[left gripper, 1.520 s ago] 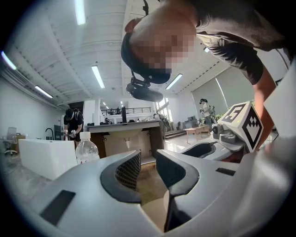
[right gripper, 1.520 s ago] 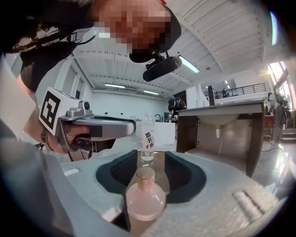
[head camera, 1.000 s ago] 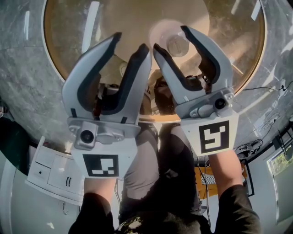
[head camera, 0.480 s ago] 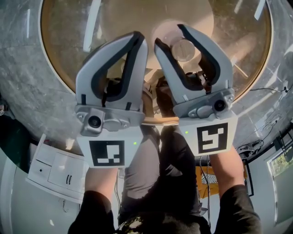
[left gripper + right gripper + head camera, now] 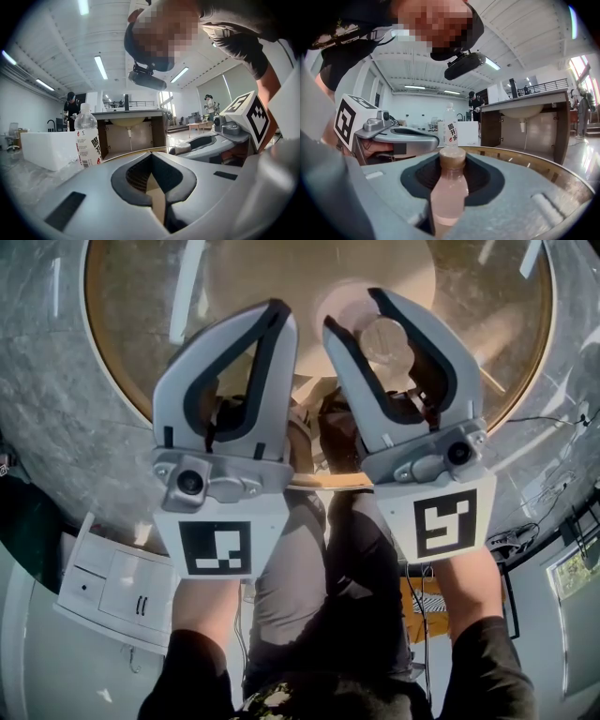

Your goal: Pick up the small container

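The small container is a little pinkish bottle (image 5: 449,192) with a tan cap (image 5: 384,338). It stands upright between the fingers of my right gripper (image 5: 452,157). The right jaws have just been closing, and their pads now press on the bottle's sides. In the head view my right gripper (image 5: 352,311) reaches over the round wooden top (image 5: 122,352). Close beside it on the left is my left gripper (image 5: 279,310), its tips together with nothing between them. The left gripper view shows the same shut jaws (image 5: 151,157), which hold nothing.
A tall clear water bottle (image 5: 88,138) with a red-printed label stands by a white box (image 5: 47,147), beyond the grippers. The wooden top's raised rim (image 5: 534,161) curves round to the right. Grey marbled floor (image 5: 56,427) and a white cabinet (image 5: 103,592) lie below.
The left jaws, wide apart a second ago, have come together. The right jaws have narrowed onto the small bottle. Both grippers have sunk a little toward the wooden top.
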`<state>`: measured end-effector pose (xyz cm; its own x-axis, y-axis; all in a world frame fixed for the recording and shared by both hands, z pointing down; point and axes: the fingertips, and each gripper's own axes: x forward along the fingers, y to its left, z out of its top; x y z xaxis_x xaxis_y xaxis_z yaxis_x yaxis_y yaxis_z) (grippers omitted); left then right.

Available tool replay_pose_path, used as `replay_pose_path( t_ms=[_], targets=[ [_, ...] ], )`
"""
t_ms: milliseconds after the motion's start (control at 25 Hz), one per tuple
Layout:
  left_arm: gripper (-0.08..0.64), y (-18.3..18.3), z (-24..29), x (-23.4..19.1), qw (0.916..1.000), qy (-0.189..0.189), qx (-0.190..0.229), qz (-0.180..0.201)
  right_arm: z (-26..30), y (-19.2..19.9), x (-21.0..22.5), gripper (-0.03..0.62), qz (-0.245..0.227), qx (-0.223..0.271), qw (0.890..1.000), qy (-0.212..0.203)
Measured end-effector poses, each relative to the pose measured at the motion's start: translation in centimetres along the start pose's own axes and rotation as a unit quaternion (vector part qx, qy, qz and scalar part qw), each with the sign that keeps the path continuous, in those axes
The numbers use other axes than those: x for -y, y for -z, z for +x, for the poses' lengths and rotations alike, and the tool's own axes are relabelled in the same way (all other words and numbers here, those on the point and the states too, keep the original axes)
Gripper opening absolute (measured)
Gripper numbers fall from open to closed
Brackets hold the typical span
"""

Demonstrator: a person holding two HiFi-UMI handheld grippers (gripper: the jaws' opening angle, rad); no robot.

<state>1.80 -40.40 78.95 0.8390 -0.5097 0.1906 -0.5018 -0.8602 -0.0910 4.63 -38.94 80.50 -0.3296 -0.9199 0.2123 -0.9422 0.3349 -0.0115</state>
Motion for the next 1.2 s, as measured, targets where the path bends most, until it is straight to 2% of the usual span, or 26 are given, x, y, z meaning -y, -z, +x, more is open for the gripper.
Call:
replay_pose_path(
  t_ms=[160,400,680,880,1200],
  targets=[
    [0.011,-1.3,0.0,-0.8,1.0,-0.001,-0.001,-0.002,0.1,-1.5,0.4,0.129,-0.002,-0.01,1.0,-0.003],
    [0.011,-5.9,-0.2,-1.5,1.0,0.001,0.007,0.005,-0.7,-6.1,1.1,0.129,-0.006,-0.008,1.0,0.006],
    [0.011,-16.5,-0.5,-2.9,0.9993,0.007,0.033,0.014,-1.9,-17.0,1.8,0.129,-0.034,0.006,0.999,0.008],
    [0.011,-19.1,1.0,-3.3,0.9994,0.007,0.033,0.008,-1.9,-19.8,3.5,0.129,-0.029,0.006,0.999,0.015],
    [0.011,-28.1,-0.2,-3.5,0.999,0.014,0.041,0.006,-3.6,-28.6,3.8,0.129,-0.026,0.023,0.999,0.017]
  ],
)
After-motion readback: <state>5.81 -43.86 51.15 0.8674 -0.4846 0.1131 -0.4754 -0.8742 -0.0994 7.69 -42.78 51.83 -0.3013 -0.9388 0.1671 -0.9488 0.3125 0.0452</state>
